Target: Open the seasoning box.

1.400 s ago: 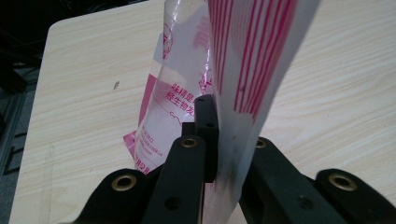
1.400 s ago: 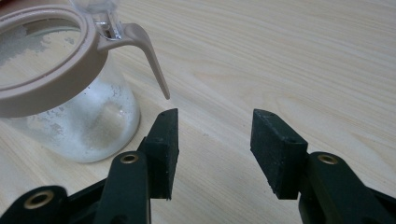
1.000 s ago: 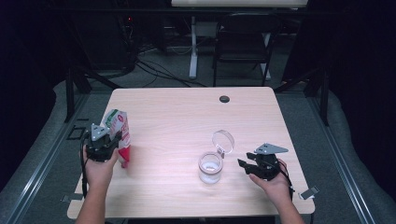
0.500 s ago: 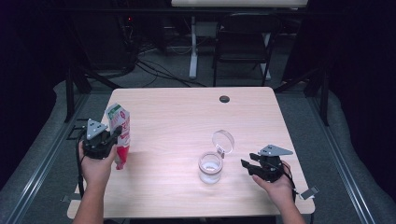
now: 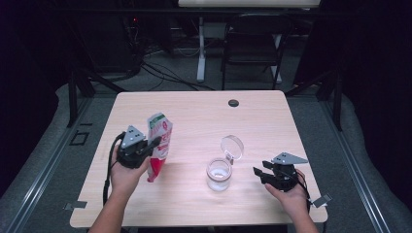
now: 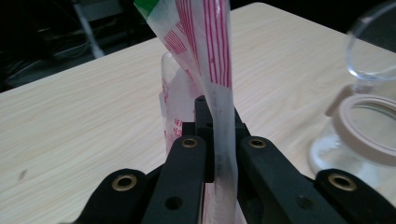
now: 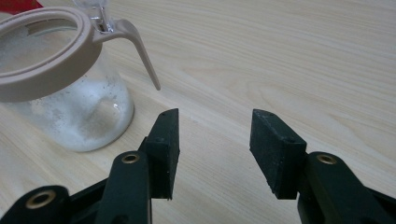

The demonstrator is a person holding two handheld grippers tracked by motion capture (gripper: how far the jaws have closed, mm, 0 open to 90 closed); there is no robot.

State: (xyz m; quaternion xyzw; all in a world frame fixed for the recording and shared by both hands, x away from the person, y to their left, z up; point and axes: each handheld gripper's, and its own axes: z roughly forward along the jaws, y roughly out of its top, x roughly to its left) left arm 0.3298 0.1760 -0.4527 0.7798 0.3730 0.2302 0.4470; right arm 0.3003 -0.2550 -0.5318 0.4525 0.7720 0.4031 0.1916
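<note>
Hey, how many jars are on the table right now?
1. The jar stands near the front of the table, lid flipped open, between the bag on its left and the right tongs. None seems hidden.

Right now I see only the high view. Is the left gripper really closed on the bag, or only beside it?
Observer: In the left gripper view, the left gripper pinches the bag by its thin edge, jaws shut on it.
Operator: And the jar, is it empty?
Observer: No. The right gripper view shows white powder low inside the jar.
Operator: Is the right gripper holding something?
Observer: No. The right gripper has open jaws with bare table between them, the jar apart at one side.
</note>
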